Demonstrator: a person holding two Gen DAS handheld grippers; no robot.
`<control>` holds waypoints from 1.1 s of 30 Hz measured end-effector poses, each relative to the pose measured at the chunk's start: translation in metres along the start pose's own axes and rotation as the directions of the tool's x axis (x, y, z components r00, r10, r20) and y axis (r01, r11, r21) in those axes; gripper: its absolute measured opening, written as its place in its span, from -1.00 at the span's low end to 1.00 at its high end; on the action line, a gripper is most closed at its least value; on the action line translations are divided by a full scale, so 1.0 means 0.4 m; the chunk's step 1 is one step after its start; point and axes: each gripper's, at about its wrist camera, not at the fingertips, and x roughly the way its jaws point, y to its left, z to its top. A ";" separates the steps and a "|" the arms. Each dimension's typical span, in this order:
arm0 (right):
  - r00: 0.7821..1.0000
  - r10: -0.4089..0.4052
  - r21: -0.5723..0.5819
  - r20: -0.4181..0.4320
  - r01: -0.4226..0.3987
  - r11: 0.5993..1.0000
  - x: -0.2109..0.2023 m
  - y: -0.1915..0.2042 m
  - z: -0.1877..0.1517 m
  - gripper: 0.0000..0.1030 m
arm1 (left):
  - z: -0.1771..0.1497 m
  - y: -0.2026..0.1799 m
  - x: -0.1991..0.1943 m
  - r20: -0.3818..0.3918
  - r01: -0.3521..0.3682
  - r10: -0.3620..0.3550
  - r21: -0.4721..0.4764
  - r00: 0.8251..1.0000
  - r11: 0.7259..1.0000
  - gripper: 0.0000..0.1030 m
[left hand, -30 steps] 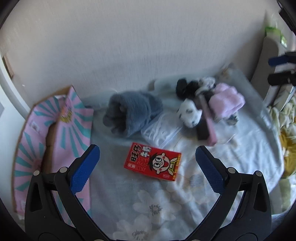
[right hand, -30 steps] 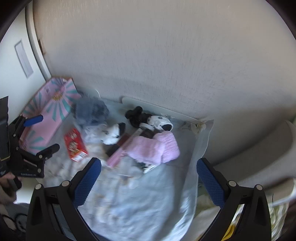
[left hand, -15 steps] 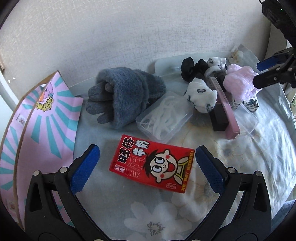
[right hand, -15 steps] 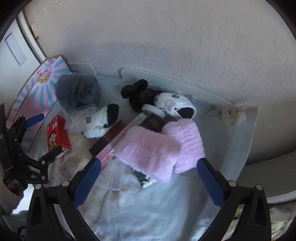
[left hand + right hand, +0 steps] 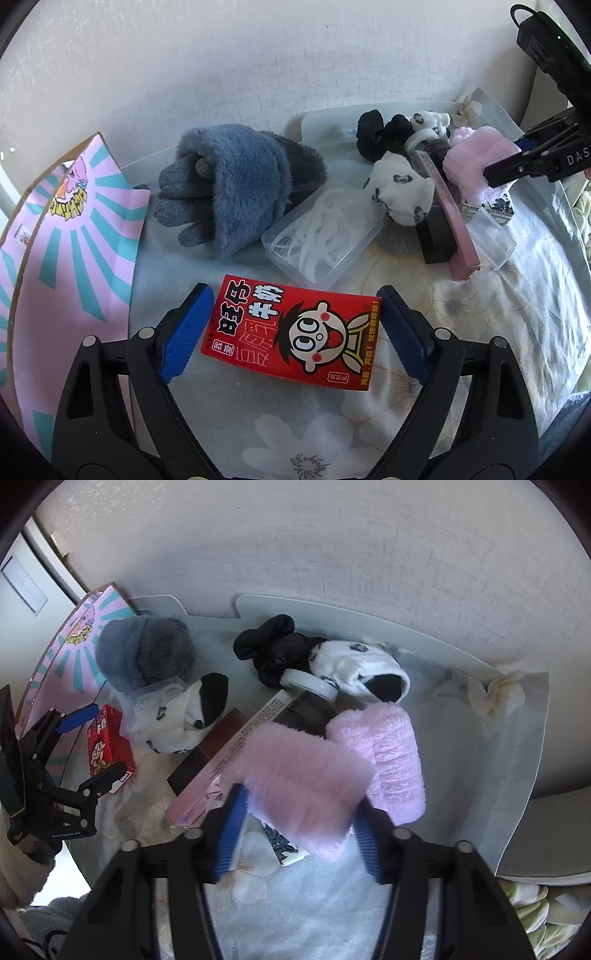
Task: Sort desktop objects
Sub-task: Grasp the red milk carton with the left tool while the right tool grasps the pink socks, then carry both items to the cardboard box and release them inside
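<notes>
Left gripper (image 5: 291,326) is closing around the red box (image 5: 295,330), just before the grey glove (image 5: 236,184); square it up. Right gripper (image 5: 299,827) is closing, seemingly pinching the pink sock (image 5: 306,775); grip deep.

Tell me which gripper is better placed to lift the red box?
Left. The left gripper has the red box between its closing jaws, while the right gripper is closing around a pink glove.

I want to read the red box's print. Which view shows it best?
The left wrist view: the red box fills the foreground, face up, print legible. The right wrist view shows it small and partly hidden at the left edge.
</notes>
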 end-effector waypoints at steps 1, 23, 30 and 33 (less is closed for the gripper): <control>1.000 -0.002 -0.003 0.003 0.002 1.000 -0.001 0.002 0.001 -0.35 | 0.001 0.000 0.002 0.001 0.001 -0.001 -0.003 1.000 1.000 0.72; 0.993 -0.065 0.024 0.096 0.063 0.998 -0.143 0.054 -0.008 -0.49 | 0.052 0.032 -0.158 0.084 -0.016 0.020 -0.042 0.996 0.999 0.71; 0.990 -0.039 0.072 0.132 0.029 0.997 -0.226 0.059 -0.035 -0.49 | 0.070 0.061 -0.237 0.098 -0.004 0.008 -0.039 0.995 0.999 0.71; 0.991 0.000 0.109 0.135 -0.015 0.994 -0.274 0.046 -0.033 -0.49 | 0.082 0.089 -0.276 0.114 0.000 0.005 -0.045 0.993 0.999 0.71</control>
